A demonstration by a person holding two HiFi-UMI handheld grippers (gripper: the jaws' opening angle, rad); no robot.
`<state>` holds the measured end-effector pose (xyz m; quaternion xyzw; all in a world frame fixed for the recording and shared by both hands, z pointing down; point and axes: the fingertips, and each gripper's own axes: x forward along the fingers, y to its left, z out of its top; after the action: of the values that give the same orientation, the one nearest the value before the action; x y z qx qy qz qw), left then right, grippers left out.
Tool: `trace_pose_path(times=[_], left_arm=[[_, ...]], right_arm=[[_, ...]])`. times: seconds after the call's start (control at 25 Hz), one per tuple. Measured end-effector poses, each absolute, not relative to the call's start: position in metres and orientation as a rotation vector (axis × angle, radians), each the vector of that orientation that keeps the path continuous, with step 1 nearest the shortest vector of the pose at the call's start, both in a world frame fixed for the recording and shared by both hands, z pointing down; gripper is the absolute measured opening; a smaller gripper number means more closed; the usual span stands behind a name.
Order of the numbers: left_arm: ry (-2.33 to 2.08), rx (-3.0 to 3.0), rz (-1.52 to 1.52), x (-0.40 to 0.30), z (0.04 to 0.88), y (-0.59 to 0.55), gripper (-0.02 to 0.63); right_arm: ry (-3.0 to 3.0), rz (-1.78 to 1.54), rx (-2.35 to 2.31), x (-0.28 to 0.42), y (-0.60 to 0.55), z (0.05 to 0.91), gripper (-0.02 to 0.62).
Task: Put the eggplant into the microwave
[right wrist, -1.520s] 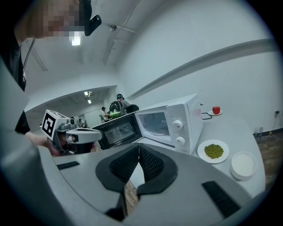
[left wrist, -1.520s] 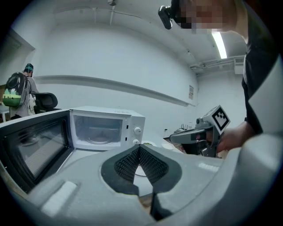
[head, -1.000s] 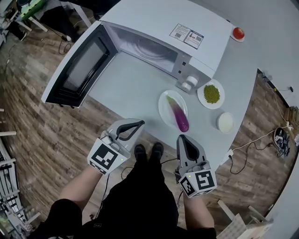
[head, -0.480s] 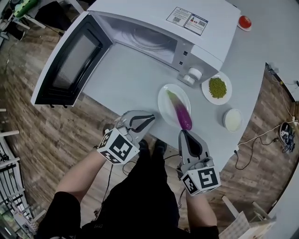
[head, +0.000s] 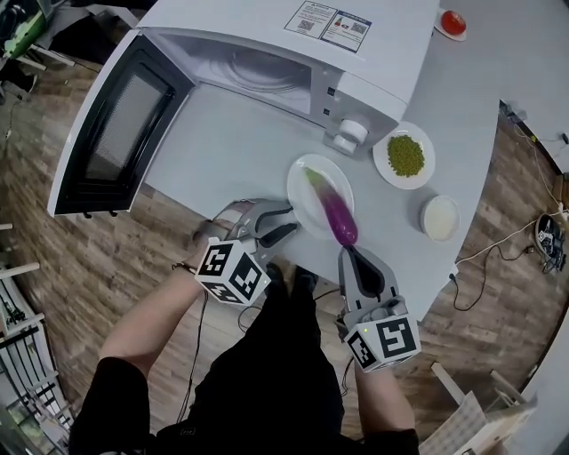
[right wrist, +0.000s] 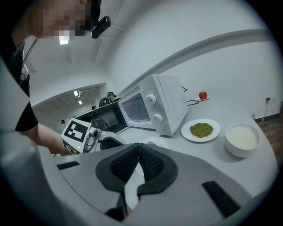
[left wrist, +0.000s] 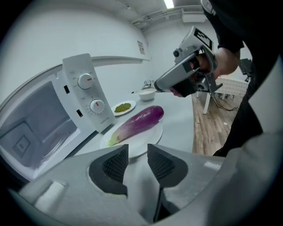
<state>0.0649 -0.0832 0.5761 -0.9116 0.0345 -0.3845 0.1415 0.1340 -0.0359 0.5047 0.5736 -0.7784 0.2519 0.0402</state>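
Near the eggplant (head: 327, 206), left gripper (head: 291, 220) jaws are opening, empty; right gripper (head: 346, 252) jaws closed.

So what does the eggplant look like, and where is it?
The eggplant is long, smooth and shiny, deep purple at its fat rounded end and fading to pale green at the narrow stem end. It lies flat on its side across a white plate on the grey table, near the open microwave. Only the plate touches it.
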Motion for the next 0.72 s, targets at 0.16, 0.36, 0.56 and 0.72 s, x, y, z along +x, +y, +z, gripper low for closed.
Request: trace_pose_path(times=[0.16,0.36,0.56,0.72], left_arm=[[0.024,-2.517,-1.140,0.065,0.585,-0.085,0.121],[-0.062,-2.391,-1.170,0.065,0.595,-0.086,0.124],[-0.104,-2.318,-1.186,0.069,0.603,-0.087,0.127],[-0.123,-2.282,-1.174,0.072,0.607,-0.089,0.127]], right_arm=[[-2.376,0.782,1.772,0.139,-0.033,0.507,0.015],[-2.370,0.791,1.783,0.143,-0.032,0.510,0.015],[-2.374,0.791,1.773,0.142,-0.034,0.512,0.015],[-2.375,0.793,1.778,0.144,-0.035,0.513,0.015]])
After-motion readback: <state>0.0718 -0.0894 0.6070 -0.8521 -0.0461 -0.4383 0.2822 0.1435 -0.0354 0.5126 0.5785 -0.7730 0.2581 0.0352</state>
